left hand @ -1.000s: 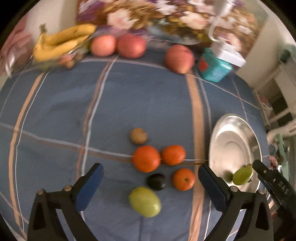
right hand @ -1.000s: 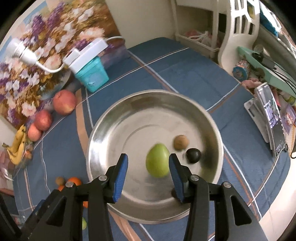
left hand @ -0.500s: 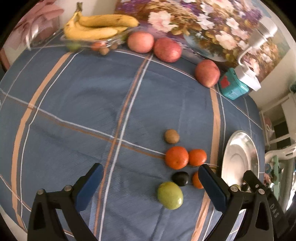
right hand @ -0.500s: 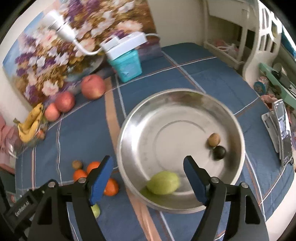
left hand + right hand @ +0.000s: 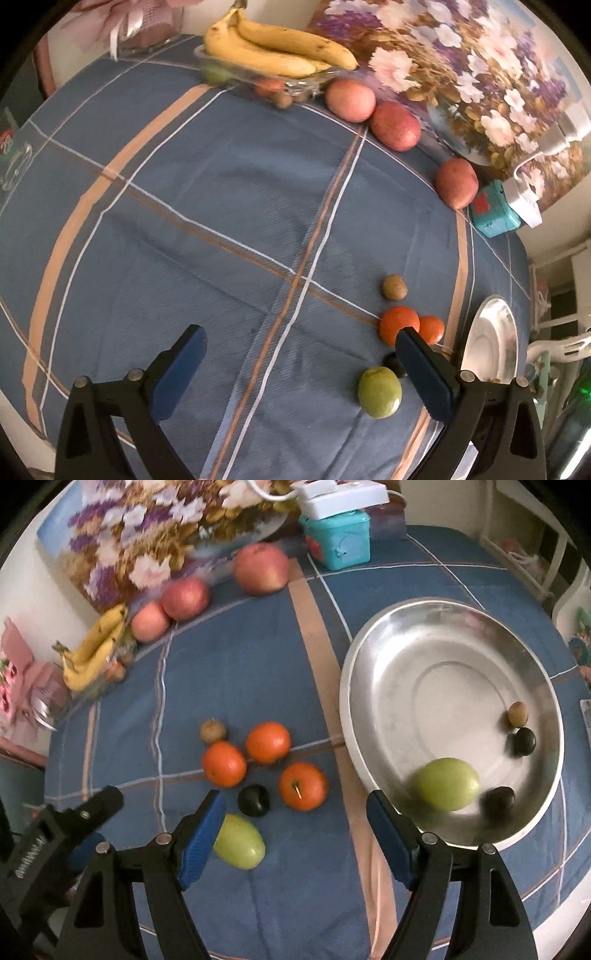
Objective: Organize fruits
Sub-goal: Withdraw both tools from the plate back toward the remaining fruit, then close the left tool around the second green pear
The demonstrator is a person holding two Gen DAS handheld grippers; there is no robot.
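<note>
Six loose fruits: on the desk (image 5: 258, 635) left of the steel bowl (image 5: 354, 672): a brown fruit (image 5: 212, 730), three oranges (image 5: 224, 764), a dark plum (image 5: 253, 800), a green fruit (image 5: 240, 841).
Left hand-held gripper (image 5: 301, 373): wide open, empty, hanging over bare cloth left of the bowl and the cluster.
Right hand-held gripper (image 5: 295, 840): wide open, holding nothing, its jaws straddling the bowl's near-left rim.
Bowl contents: a green fruit (image 5: 445, 783), two dark plums (image 5: 521, 741) and a small brown fruit (image 5: 518, 713), against the near and right wall.
Step in hand: likely fetching the next fruit left of the bowl.
Doing it well: centre the pads on the nearest green fruit's widest part, close gently, lift clear of the plum touching-close beside it.
Look of the fruit: smooth, round, prone to roll.
</note>
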